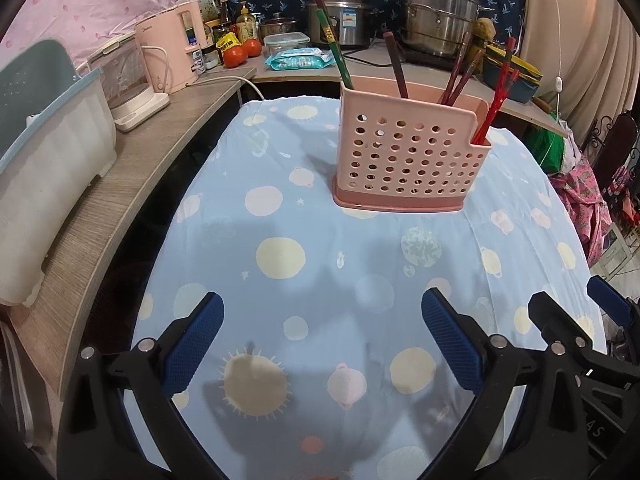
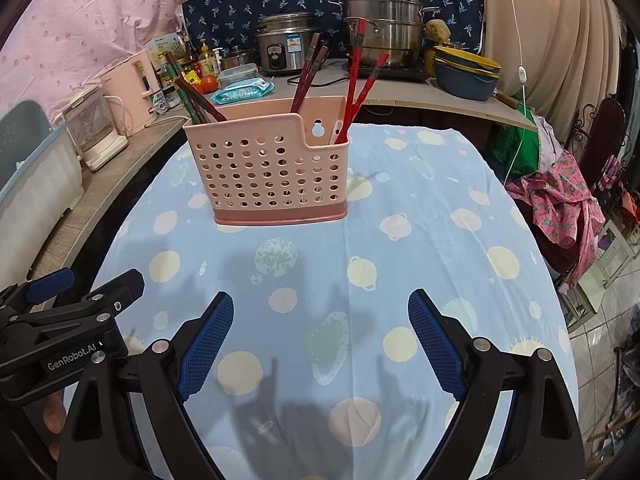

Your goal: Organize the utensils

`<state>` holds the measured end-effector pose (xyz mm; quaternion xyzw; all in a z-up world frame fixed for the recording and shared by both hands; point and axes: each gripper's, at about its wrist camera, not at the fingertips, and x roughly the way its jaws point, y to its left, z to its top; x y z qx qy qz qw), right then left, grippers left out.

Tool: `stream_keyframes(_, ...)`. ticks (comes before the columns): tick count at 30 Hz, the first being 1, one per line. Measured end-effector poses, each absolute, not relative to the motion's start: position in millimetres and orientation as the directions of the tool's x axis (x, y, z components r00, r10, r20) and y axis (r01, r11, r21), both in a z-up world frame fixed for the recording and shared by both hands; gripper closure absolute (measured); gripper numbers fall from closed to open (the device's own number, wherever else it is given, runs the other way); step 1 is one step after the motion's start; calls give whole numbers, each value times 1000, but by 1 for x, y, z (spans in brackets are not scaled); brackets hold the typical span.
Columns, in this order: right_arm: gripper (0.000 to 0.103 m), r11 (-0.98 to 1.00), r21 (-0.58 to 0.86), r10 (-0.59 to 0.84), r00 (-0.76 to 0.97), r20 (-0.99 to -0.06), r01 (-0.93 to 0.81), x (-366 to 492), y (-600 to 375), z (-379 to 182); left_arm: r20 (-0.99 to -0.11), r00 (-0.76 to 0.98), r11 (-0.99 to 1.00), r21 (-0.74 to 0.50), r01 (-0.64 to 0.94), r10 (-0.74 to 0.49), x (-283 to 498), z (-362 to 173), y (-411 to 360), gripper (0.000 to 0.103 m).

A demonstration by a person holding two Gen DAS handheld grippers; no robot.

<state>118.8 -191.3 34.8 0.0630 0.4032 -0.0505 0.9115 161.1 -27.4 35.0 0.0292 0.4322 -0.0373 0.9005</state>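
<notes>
Blue tablecloth (image 1: 320, 220), pink utensil holder (image 1: 408, 160) well beyond both empty, wide-spread tongs (image 2: 320, 344).

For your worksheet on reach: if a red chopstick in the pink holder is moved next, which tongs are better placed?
Probably the right tongs: both stand open and empty, but the red chopsticks lean at the pink holder's right end, nearer that side than the left tongs.

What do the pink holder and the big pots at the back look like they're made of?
The pink holder looks like moulded plastic: matte, thin-walled, with rows of punched round holes and a darker pink base. The stacked steamer pot looks like polished stainless steel, judging by its bright silver sheen and reflections. The rice cooker beside it also appears metal-bodied, though duller.
</notes>
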Motion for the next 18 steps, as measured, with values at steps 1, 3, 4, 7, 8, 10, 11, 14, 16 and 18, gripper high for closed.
stream_keyframes(1,18,987,74,-42,670,-742,143,119,-191,35,-781,624,996,28,82,-30,161,35,-27,8)
stream_keyframes(3,18,987,73,-42,668,-743,144,119,-191,35,-784,620,996,19,82,-36,162,34,-26,8)
stream_keyframes(4,18,987,72,-43,667,-744,145,120,-191,35,-786,617,996,15,84,-41,163,34,-26,8)
stream_keyframes(7,18,986,73,-44,663,-747,147,123,-191,35,-784,620,997,21,80,-33,163,34,-27,8)
stream_keyframes(8,18,986,73,-45,663,-747,149,123,-192,35,-782,623,996,25,80,-31,163,34,-27,8)
stream_keyframes(10,18,986,72,-47,662,-748,151,125,-192,35,-782,622,997,25,79,-30,164,34,-27,8)
stream_keyframes(11,18,986,71,-48,662,-748,152,125,-192,35,-781,624,996,27,81,-29,164,35,-27,8)
stream_keyframes(14,18,985,70,-53,661,-749,157,125,-193,32,-776,631,997,37,71,-16,164,35,-27,8)
stream_keyframes(16,18,985,69,-55,659,-750,161,126,-195,31,-777,629,996,34,82,-25,165,36,-27,8)
stream_keyframes(18,18,984,68,-57,658,-751,163,127,-196,30,-775,631,995,34,89,-30,166,36,-28,8)
